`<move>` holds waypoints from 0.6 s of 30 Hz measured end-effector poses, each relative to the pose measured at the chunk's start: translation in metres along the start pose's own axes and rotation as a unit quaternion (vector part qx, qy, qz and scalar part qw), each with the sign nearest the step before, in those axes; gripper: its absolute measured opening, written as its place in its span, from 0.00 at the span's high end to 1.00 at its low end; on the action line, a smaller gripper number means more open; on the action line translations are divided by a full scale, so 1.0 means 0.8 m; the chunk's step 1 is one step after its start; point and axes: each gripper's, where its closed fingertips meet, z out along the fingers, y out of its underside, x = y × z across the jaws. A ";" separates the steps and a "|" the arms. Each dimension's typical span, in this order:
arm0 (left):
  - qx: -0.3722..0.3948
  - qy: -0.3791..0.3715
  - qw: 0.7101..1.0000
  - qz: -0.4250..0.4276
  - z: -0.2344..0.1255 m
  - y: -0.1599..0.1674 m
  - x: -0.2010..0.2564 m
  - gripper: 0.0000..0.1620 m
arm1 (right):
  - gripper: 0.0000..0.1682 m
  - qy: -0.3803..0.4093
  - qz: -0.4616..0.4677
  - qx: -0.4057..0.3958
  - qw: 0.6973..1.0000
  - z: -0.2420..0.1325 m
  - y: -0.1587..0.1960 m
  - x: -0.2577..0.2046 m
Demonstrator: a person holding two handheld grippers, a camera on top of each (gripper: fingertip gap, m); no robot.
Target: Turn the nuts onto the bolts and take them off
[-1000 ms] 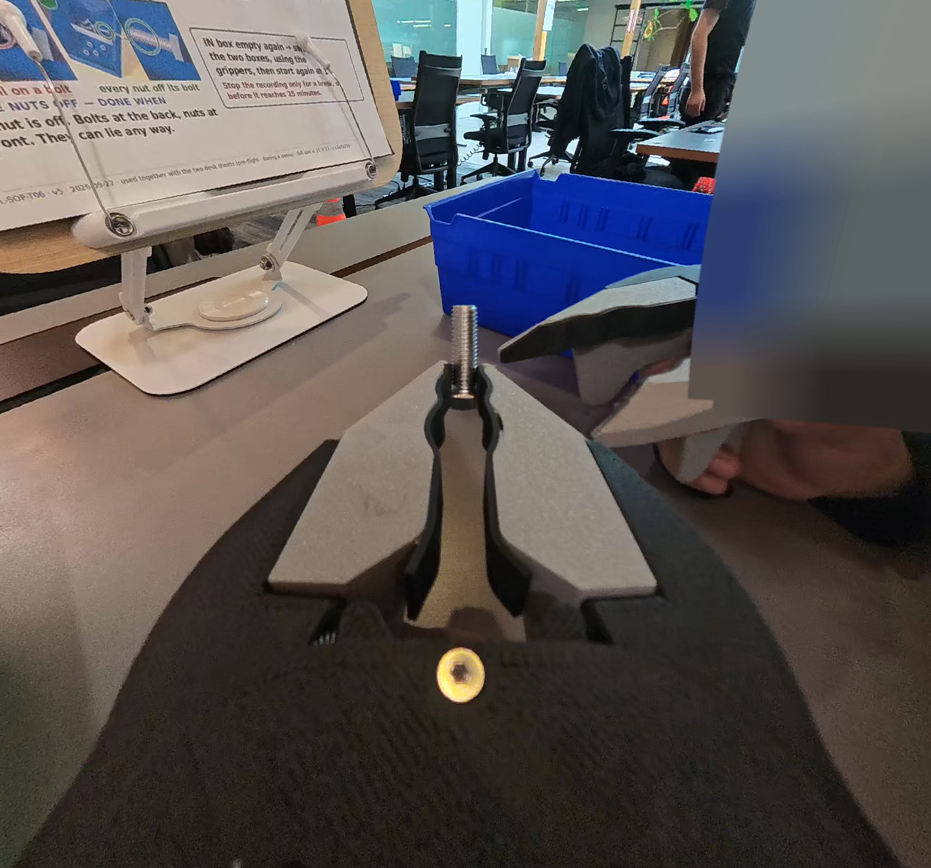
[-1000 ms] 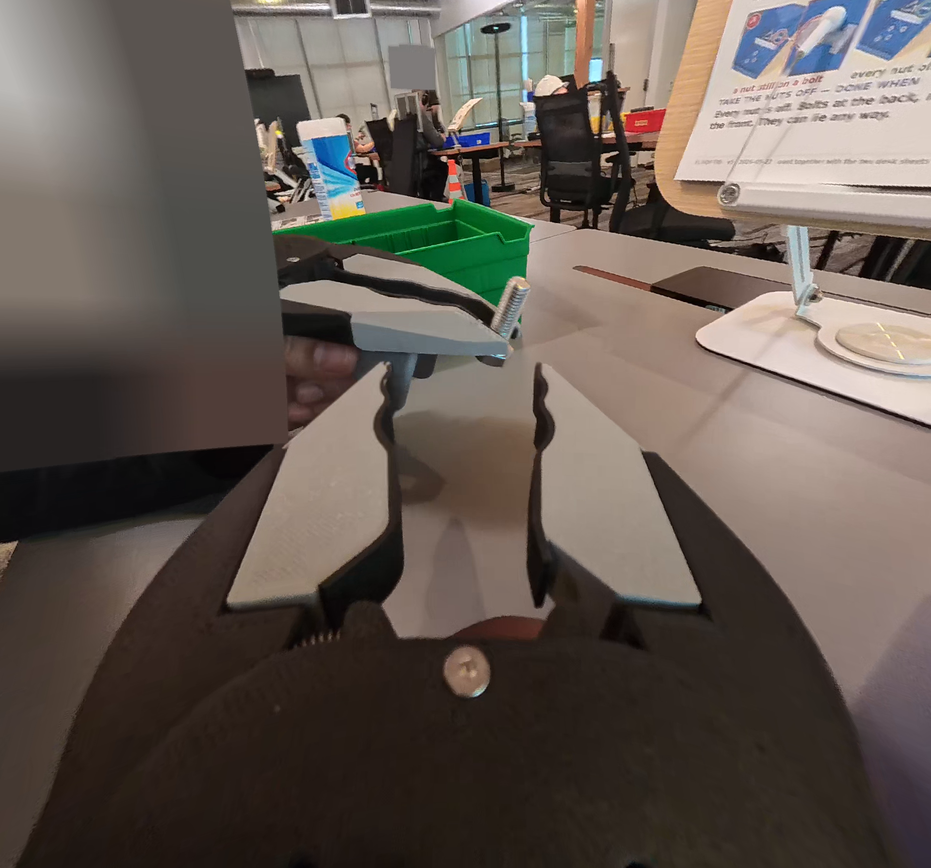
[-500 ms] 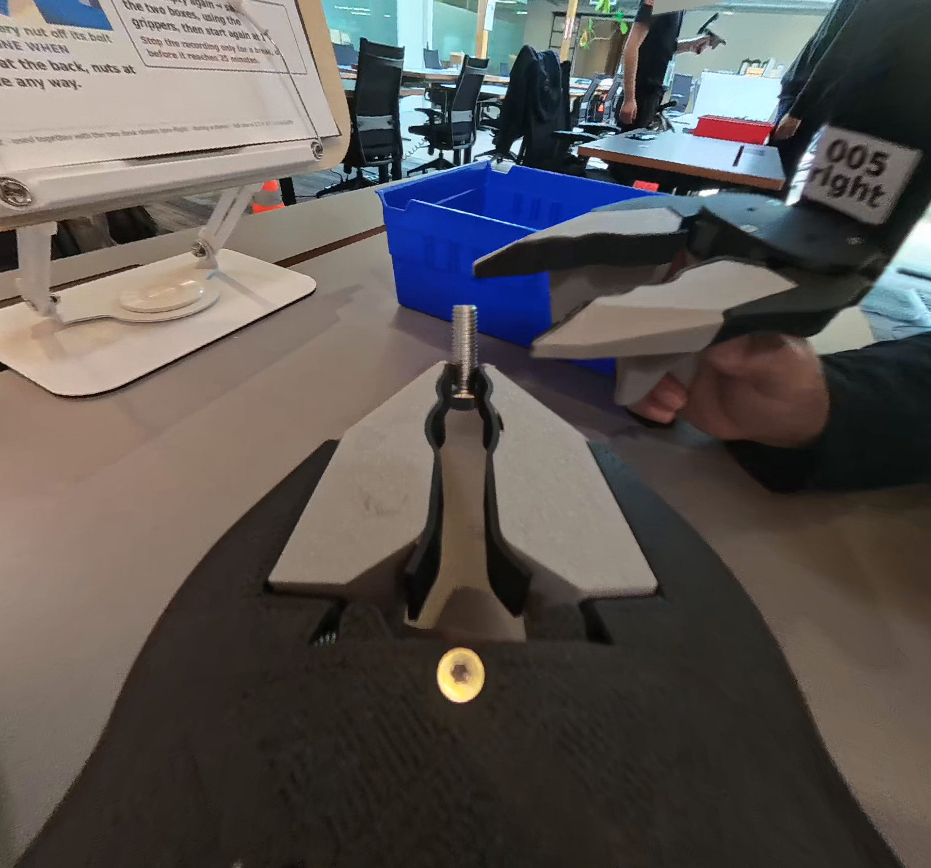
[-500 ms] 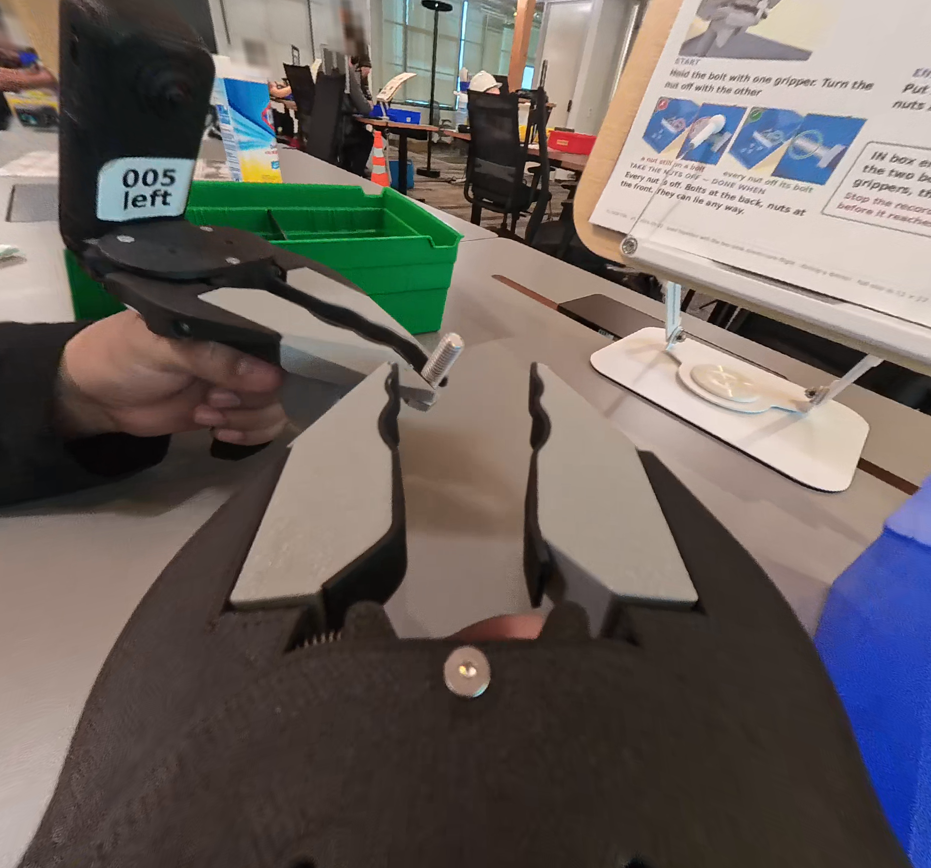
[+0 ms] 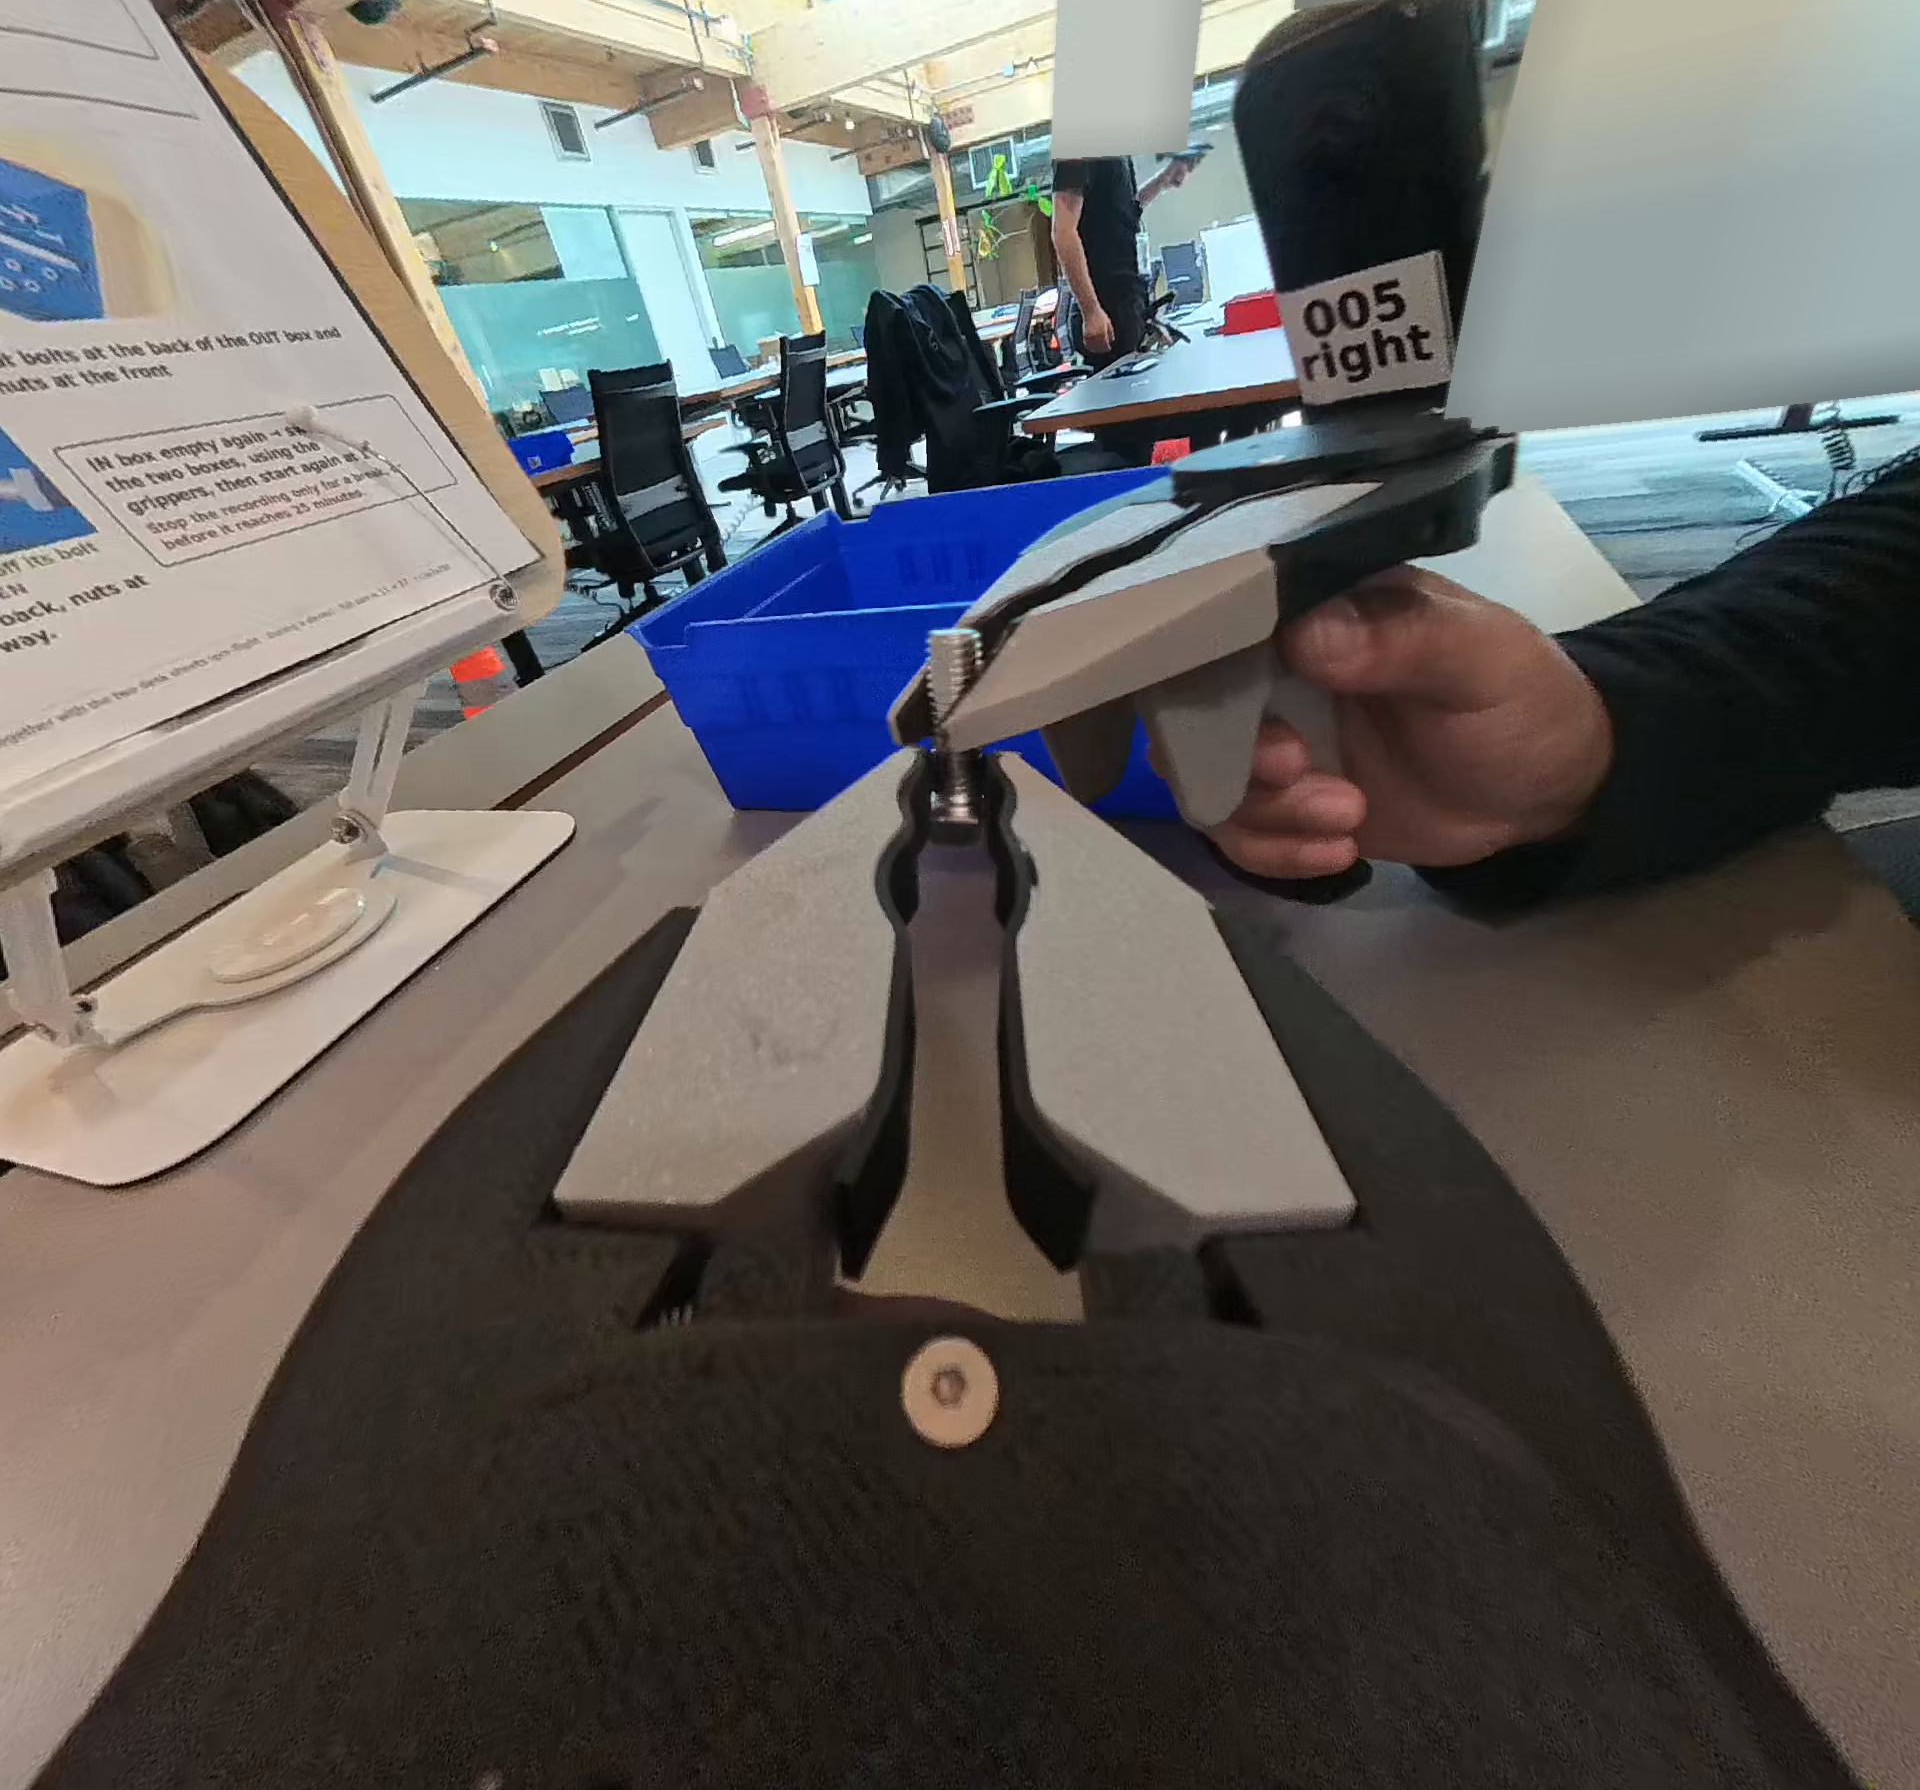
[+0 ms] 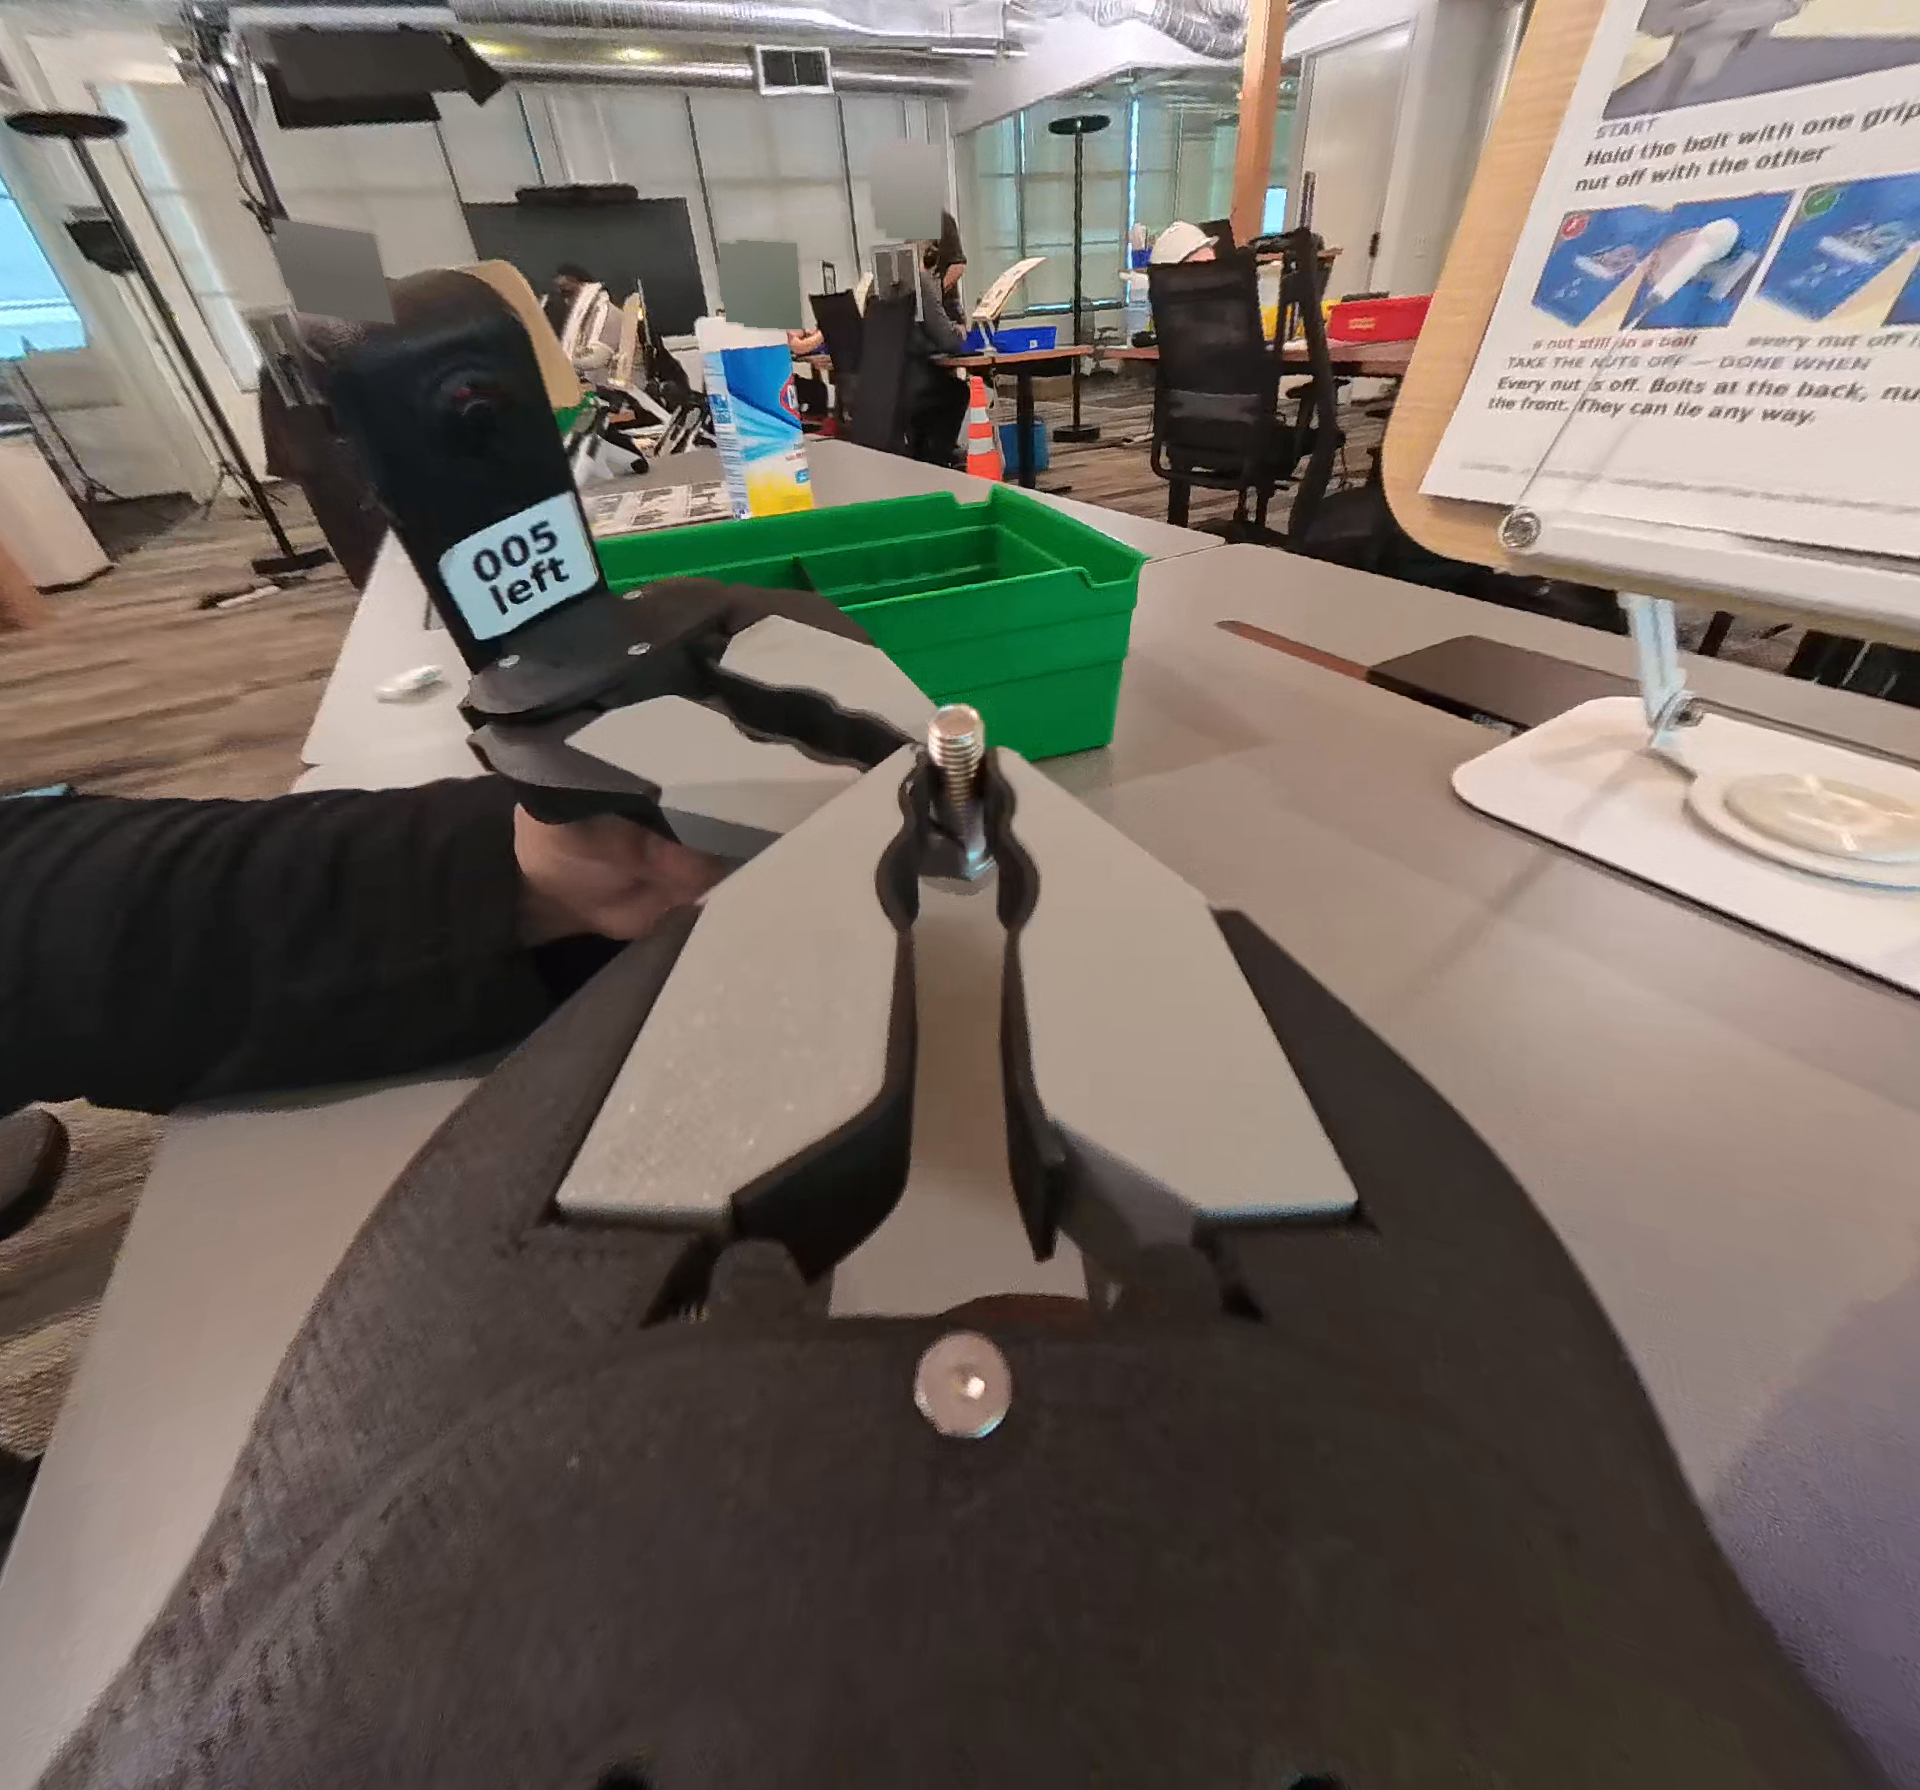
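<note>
A steel bolt [image 5: 948, 675] stands upright with its threads bare. My left gripper [image 5: 956, 790] is shut on its lower end, where a hex part shows between the jaws. My right gripper [image 5: 923, 717] comes in level from the right and is closed on the threaded shaft just above the left fingers. In the right wrist view my right gripper [image 6: 956, 790] pinches the bolt [image 6: 956, 738], with the hex part [image 6: 961, 855] showing in the gap. The left gripper [image 6: 847, 738] reaches in from the left, its tips hidden behind my right fingers. I see no separate nut.
A blue bin [image 5: 821, 691] stands just behind the grippers and a green bin [image 6: 997, 639] at the far left of the grey table [image 5: 312, 1273]. A white stand with an instruction sheet [image 5: 260, 961] is at the back. A wipes canister [image 6: 753, 431] stands behind the green bin. My two grippers' fingertips are within a few centimetres of each other.
My right gripper, open and apart from the bolt before, has moved in and closed on the bolt's shaft. The left gripper has kept its hold on the bolt.
</note>
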 end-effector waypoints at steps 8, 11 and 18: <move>-0.115 -0.007 0.987 -0.110 0.002 0.048 -0.019 0.79 | 0.96 0.057 0.029 -0.099 0.993 0.007 0.052 0.038; -0.109 -0.025 0.981 -0.157 -0.006 0.045 -0.036 0.77 | 0.96 0.049 0.051 -0.153 0.986 0.011 0.081 0.040; -0.072 -0.094 0.969 -0.219 -0.029 0.032 -0.078 0.82 | 0.96 0.046 0.040 -0.267 0.962 0.011 0.133 0.037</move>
